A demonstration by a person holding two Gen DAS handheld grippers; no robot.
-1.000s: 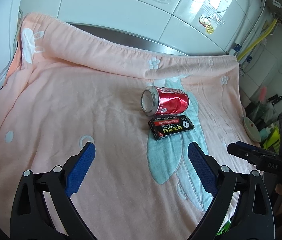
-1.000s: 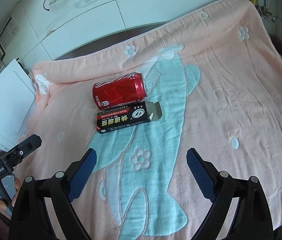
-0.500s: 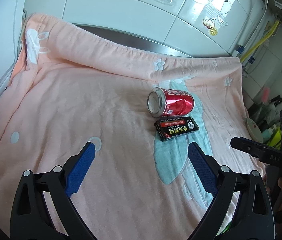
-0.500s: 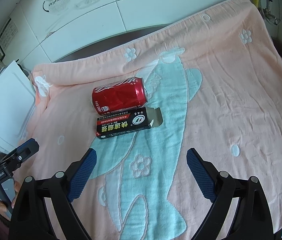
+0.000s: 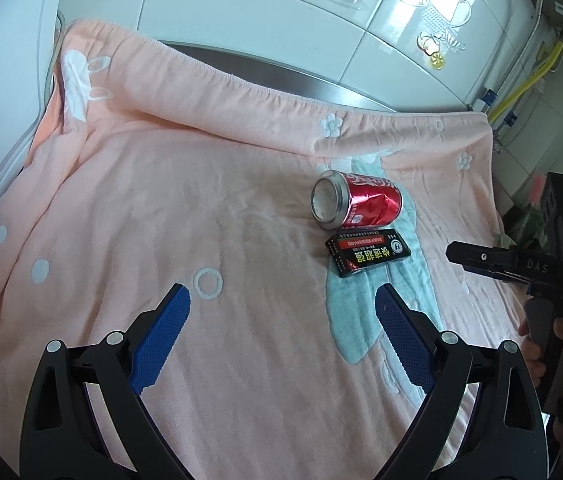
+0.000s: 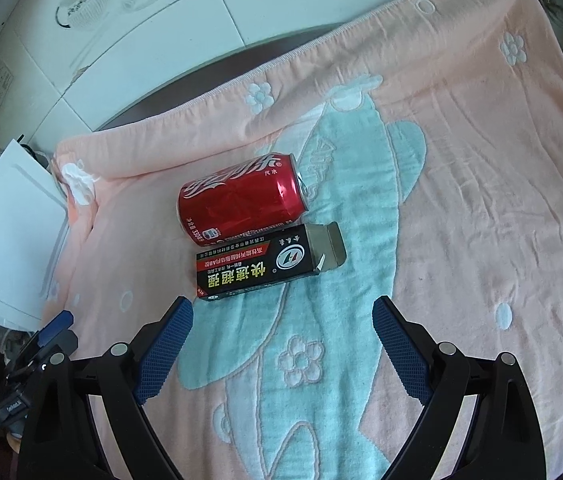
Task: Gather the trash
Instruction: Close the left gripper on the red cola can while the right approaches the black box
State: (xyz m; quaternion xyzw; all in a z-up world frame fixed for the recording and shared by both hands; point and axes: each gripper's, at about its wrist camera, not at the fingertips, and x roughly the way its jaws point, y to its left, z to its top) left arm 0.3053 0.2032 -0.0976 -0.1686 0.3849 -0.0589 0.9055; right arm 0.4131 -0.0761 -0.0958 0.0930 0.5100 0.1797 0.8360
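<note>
A dented red soda can (image 6: 241, 200) lies on its side on a pink towel (image 6: 481, 200). Touching its near side lies a flat black carton (image 6: 261, 268) with one end flap open. My right gripper (image 6: 281, 312) hovers open just short of the carton, nothing between its blue pads. In the left wrist view the can (image 5: 355, 205) and carton (image 5: 369, 253) lie ahead and to the right of my left gripper (image 5: 281, 300), which is open and empty over bare towel. The right gripper's body (image 5: 521, 268) shows at the right edge, held by a hand.
The towel (image 5: 161, 200) covers a worktop against a white tiled wall (image 5: 261, 12). A white board (image 6: 5, 220) lies off the towel's left edge. A yellow pipe (image 5: 529, 80) runs down the wall at the far right. Clutter sits beyond the towel's right edge.
The right gripper has come forward and lower toward the carton and can, which now look larger in its view. The left gripper's view has drifted slightly; the can and carton have not moved.
</note>
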